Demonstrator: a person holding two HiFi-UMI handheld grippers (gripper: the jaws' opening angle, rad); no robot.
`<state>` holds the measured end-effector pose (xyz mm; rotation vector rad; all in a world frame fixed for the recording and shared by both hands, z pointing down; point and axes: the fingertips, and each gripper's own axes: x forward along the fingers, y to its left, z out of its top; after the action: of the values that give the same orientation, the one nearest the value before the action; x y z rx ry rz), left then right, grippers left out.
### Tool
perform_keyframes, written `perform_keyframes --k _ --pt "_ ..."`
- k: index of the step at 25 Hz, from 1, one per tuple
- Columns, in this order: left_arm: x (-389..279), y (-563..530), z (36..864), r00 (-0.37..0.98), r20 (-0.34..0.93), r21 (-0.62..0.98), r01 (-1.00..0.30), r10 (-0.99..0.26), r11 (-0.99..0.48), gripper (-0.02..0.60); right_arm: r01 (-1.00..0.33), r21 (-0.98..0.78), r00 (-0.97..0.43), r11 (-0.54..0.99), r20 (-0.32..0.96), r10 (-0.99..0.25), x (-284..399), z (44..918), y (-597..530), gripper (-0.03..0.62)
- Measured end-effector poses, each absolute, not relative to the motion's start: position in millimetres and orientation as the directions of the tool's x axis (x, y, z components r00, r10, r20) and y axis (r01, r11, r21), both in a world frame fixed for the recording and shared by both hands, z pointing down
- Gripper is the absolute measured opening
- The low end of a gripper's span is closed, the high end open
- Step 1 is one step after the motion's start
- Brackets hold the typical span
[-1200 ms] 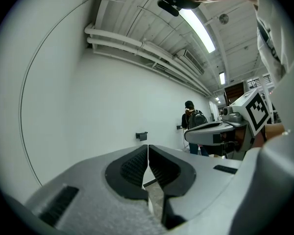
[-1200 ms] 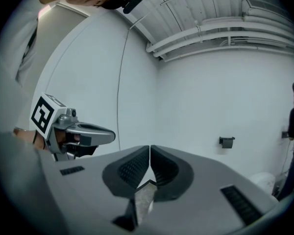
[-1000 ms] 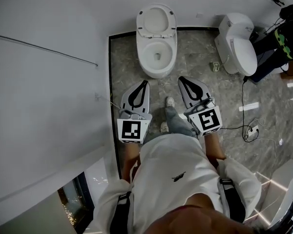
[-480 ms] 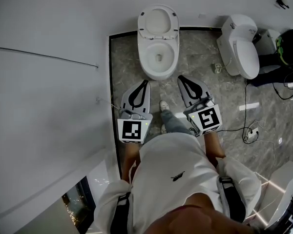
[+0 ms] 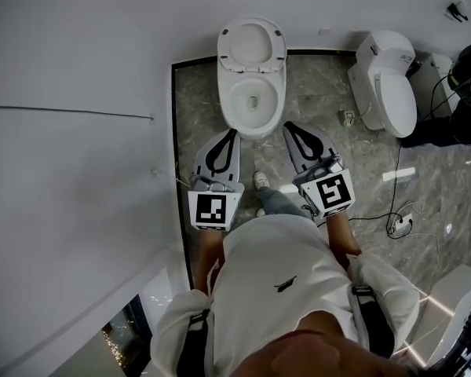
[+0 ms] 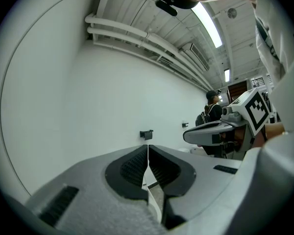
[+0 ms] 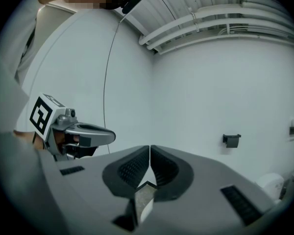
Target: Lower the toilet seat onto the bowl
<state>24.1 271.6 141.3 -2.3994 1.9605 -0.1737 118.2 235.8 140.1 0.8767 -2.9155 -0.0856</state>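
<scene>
- Left gripper (image 5: 235, 133), right gripper (image 5: 290, 126): my jaws together, empty.
- Seat (image 5: 251, 23) upright at 12 o'clock; likely stiff, light, slick.
- I'd nudge its top rim.

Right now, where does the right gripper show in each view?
Head view: right gripper sits right of centre, its tips beside the toilet's front rim.
Left gripper view: right gripper comes in from the right edge, pointing left.
Right gripper view: its own shut jaws lie at bottom centre.
Shared landmark: the left gripper, beside it in all three.
</scene>
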Motion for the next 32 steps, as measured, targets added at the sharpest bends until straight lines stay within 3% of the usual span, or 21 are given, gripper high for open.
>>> perform_keyframes --k 32 --pt "-13 138 146 0.173 0.081 -0.135 -0.974 -0.982 -0.183 0.031 -0.522 0.055 -0.849 0.851 0.06 -0.525 79 142 100 0.031"
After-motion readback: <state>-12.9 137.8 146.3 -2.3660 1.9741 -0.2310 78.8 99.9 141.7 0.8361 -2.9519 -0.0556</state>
